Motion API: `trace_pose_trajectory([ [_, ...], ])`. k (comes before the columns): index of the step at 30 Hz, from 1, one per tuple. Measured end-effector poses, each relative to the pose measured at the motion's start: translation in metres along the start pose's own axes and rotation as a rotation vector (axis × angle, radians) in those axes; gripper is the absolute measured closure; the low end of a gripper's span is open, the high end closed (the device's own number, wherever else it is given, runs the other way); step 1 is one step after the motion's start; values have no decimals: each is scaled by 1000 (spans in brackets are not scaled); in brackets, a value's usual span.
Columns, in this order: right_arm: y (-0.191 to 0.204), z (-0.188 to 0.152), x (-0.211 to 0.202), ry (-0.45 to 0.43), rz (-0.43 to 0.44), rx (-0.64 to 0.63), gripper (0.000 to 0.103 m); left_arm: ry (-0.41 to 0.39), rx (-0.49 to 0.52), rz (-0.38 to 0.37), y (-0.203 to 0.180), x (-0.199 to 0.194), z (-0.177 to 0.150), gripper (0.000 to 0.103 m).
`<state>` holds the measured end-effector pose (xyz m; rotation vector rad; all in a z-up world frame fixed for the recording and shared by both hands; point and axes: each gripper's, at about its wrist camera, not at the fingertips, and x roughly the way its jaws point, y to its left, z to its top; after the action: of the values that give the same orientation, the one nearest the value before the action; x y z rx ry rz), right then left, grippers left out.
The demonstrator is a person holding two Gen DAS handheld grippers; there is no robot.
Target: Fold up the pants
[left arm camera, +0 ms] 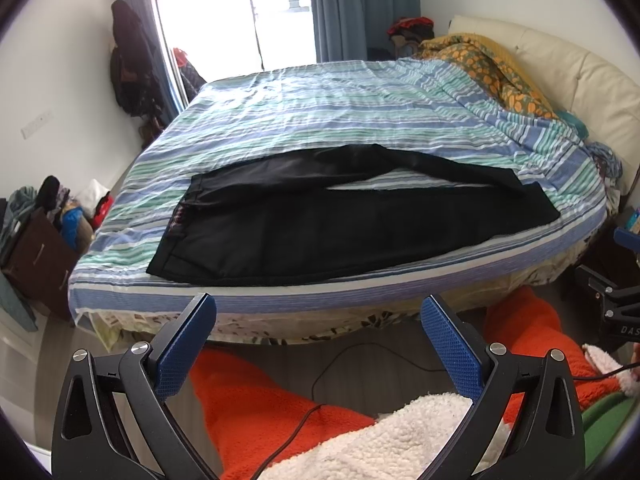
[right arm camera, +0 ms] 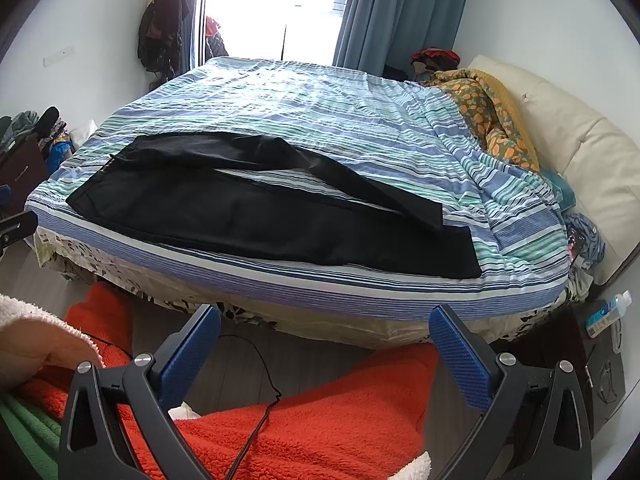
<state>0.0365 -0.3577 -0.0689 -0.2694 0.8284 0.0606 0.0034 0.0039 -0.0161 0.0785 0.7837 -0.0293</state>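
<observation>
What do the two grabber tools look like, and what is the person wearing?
Each tool, left tool and right tool, has a black frame shaped like a V with silver round bolts. Its two flat fingers carry blue pads with a tiny bumpy grid. A thin black cable trails below. The person wears fuzzy orange clothing with fluffy cream cuffs.
</observation>
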Motion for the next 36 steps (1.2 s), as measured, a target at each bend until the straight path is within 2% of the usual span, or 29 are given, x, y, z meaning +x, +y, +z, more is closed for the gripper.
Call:
trace_pose_trajectory([
  [5, 0, -1, 2, 6, 5, 1, 0, -7, -17, -16, 1, 1, 1, 1],
  [8, 6, -1, 2, 3, 48, -24, 0, -21, -8, 1, 3, 2, 6, 1],
  [11, 11, 3, 1, -28, 109, -74, 0, -88, 22, 26, 6, -2, 22, 1],
  [13, 10, 10, -2, -80, 133, -100, 0, -162, 33, 22, 8, -9, 42, 1],
  [15, 5, 23, -12, -170, 138, -100, 1, -270, 14, 8, 12, -23, 63, 1],
  [18, -21, 39, -48, -457, 153, -8, 1, -409, -66, -35, 20, -35, 84, 1],
  [19, -34, 40, -61, -584, 163, 41, 0, -436, -101, -56, 21, -30, 85, 0],
  [20, -42, 40, -65, -666, 178, 68, 0, -433, -135, -59, 21, -20, 84, 0],
  [21, -49, 40, -61, -716, 208, 80, 0, -378, -163, -47, 17, -5, 83, 1],
  [22, -54, 45, -46, -704, 242, 90, 0, -304, -174, -54, 13, 13, 81, 1],
  [23, -57, 48, -23, -641, 289, 94, 0, -223, -164, -83, 7, 32, 76, 1],
  [24, -58, 50, 5, -526, 343, 90, 0, -151, -140, -114, 1, 48, 71, 1],
  [25, -60, 50, 49, -350, 389, 85, 0, -98, -112, -127, -4, 60, 68, 1],
  [26, -60, 43, 78, -249, 383, 81, 1, -62, -77, -117, -10, 66, 63, 1],
  [27, -66, 35, 106, -189, 355, 74, 1, -37, -40, -91, -17, 72, 58, 1],
  [29, -85, 29, 154, -124, 262, 40, 2, -28, 14, -36, -28, 76, 50, 1],
  [31, -107, 40, 194, -68, 168, -19, 6, -17, 43, -4, -32, 80, 44, 1],
  [33, -132, 57, 229, -40, 111, -87, 10, 21, 42, -4, -35, 90, 44, 1],
  [36, -159, 70, 278, 31, 66, -211, 26, 70, 17, -11, -36, 106, 51, 1],
])
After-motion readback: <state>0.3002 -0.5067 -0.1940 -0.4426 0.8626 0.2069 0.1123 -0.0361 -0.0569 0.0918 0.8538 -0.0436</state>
